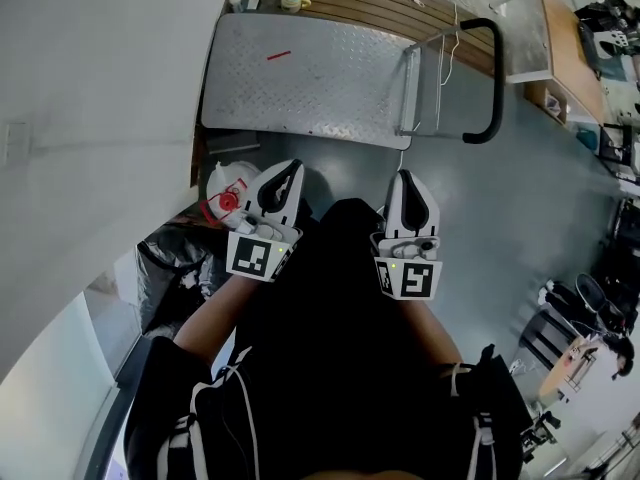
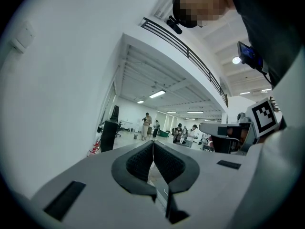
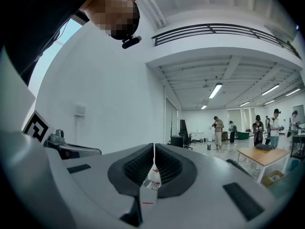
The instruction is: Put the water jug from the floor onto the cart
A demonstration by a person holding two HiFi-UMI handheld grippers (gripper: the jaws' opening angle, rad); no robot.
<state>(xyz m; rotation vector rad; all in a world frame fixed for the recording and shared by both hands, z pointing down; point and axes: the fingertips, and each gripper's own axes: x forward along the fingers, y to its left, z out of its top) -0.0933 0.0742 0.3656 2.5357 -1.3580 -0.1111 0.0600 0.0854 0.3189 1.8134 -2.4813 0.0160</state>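
Currently left gripper [image 1: 288, 174] jaws together, nothing between; right gripper [image 1: 406, 180] jaws together, empty.

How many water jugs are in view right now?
1. The water jug sits on the floor left of the left gripper, short of the cart; partly covered, and others may be hidden beneath the person.

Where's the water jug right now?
Head view, left side: the water jug is on the floor beside the left tool, just short of the cart's near left corner, not on it.
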